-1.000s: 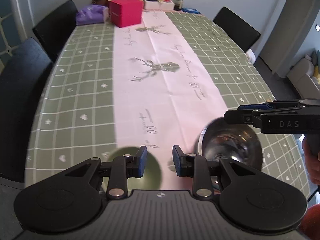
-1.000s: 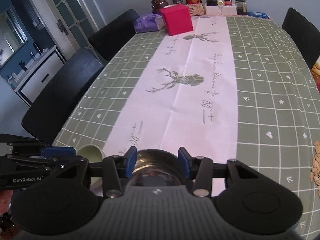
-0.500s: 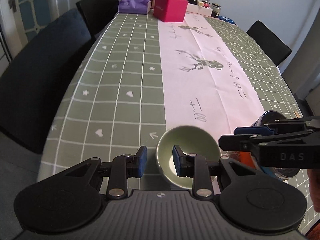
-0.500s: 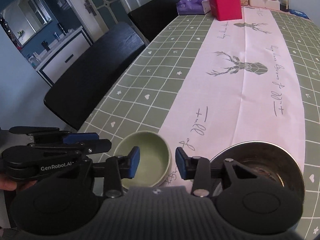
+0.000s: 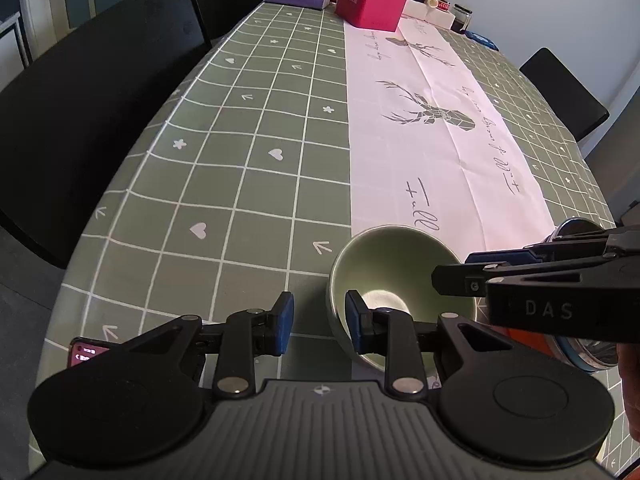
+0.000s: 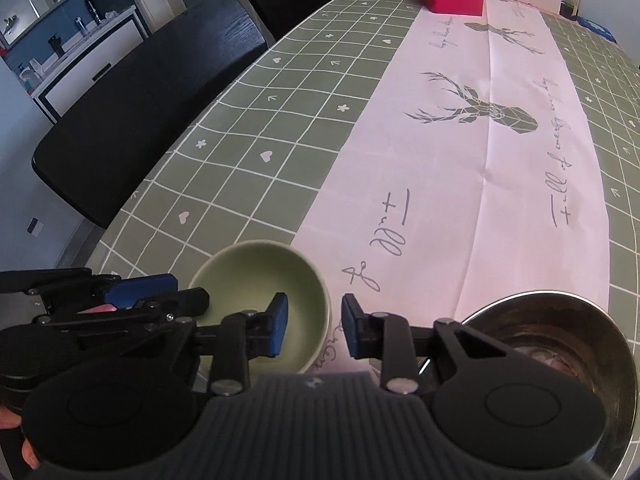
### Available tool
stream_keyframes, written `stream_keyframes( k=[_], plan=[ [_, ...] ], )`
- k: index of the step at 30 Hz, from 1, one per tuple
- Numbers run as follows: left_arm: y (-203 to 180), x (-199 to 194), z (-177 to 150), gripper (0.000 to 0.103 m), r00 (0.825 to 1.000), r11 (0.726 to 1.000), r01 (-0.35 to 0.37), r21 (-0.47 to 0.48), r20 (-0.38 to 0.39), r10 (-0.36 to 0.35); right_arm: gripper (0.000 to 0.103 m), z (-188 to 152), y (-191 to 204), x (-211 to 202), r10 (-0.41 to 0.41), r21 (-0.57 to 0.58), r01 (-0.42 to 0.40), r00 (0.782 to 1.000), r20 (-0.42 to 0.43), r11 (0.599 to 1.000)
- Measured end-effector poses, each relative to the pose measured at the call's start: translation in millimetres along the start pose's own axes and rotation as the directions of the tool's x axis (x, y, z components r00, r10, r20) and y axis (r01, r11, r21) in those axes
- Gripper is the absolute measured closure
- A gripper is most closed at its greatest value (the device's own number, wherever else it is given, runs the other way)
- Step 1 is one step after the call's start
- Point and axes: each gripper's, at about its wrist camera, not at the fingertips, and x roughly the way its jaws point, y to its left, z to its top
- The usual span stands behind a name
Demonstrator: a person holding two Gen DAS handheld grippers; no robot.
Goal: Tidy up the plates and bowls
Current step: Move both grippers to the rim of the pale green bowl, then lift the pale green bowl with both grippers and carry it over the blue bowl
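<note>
A pale green bowl (image 5: 400, 276) (image 6: 256, 280) stands near the table's front edge, where the pink runner meets the green check. My left gripper (image 5: 319, 320) straddles its left rim, one finger inside and one outside, with a gap showing, so it is open. My right gripper (image 6: 314, 328) straddles the opposite rim; its jaws are closing and the pads are still clear of the wall. A steel bowl (image 6: 560, 344) (image 5: 576, 228) sits just right of the green one, partly hidden by the right gripper's body.
A phone (image 5: 84, 354) with a lit pink screen lies at the table edge to the left. Black chairs (image 5: 80, 120) line the left side. A magenta box (image 5: 370, 4), a purple pack and jars stand at the far end.
Both grippers have come down and across to the green bowl. The right gripper left the steel bowl, which now lies to its right, and its jaws have narrowed.
</note>
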Motion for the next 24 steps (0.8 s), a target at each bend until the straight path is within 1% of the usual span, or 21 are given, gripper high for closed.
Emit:
stream_keyframes(
  k=[5, 8, 10, 13, 18, 20, 22, 24],
  plan=[
    [-3, 7, -1, 0.071, 1.000, 1.000, -0.001, 0.014, -0.010, 0.001, 0.074, 6, 7, 8, -0.057, -0.068, 0.055, 0.998, -0.034, 0.996],
    [-2, 10, -1, 0.071, 1.000, 1.000, 0.001, 0.008, -0.017, -0.001, 0.074, 9, 11, 11, -0.092, -0.114, 0.085, 0.994, -0.054, 0.990],
    [0, 12, -1, 0.071, 1.000, 1.000, 0.007, 0.003, -0.021, -0.007, 0.077, 13, 13, 12, -0.099, -0.139, 0.089, 0.993, -0.068, 0.986],
    [0, 14, -2, 0.071, 0.999, 1.000, 0.017, 0.005, -0.029, -0.017, 0.077, 18, 17, 17, -0.106, -0.170, 0.088, 0.989, -0.099, 0.982],
    [0, 18, -2, 0.074, 0.998, 0.999, 0.039, 0.002, -0.040, -0.039, 0.078, 20, 13, 29, -0.094, -0.147, 0.071, 0.983, -0.155, 0.987],
    [0, 20, -1, 0.077, 0.998, 0.999, 0.039, 0.003, -0.039, -0.039, 0.079, 19, 11, 33, -0.090, -0.139, 0.067, 0.982, -0.168, 0.988],
    [-1, 21, -1, 0.081, 0.998, 0.999, 0.048, 0.006, -0.041, -0.048, 0.088, 18, 9, 36, -0.085, -0.138, 0.062, 0.981, -0.174, 0.989],
    [-1, 21, 0, 0.088, 0.997, 0.998, 0.063, 0.003, -0.043, -0.063, 0.092, 18, 9, 37, -0.076, -0.131, 0.052, 0.981, -0.180, 0.990]
  ],
)
